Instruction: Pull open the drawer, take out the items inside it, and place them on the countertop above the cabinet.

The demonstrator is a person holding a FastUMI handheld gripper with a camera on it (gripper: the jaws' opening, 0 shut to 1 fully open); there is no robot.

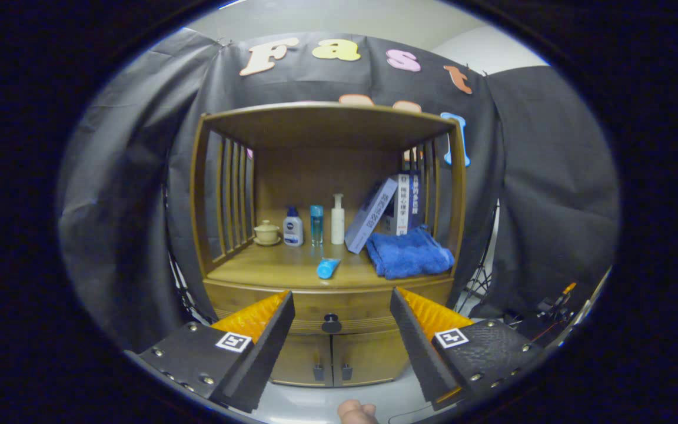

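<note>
The gripper is spread wide, nothing between its fingers; it hangs in front of the cabinet, well short of it. The drawer is shut, its dark round knob showing in the gap between the fingers, a bit beyond the tips; nothing stands btwn gripper & knob. Below the drawer, two small doors w/ little handles at the middle seam.

The countertop above the drawer is already crowded: a small lidded cup on a saucer at the left by the slatted side; next to it a white bottle w/ blue cap; then a slim blue bottle; then a tall white pump bottle; a blue tube lies near the front edge, just above the knob; a folded blue towel takes the right front corner; behind it books stand, w/ one grey book leaning against them. Bare wood is left at the front left.

A wooden shelf top roofs the countertop space. Black cloth hangs behind & at both sides. A bit of a hand shows below the fingers.
</note>
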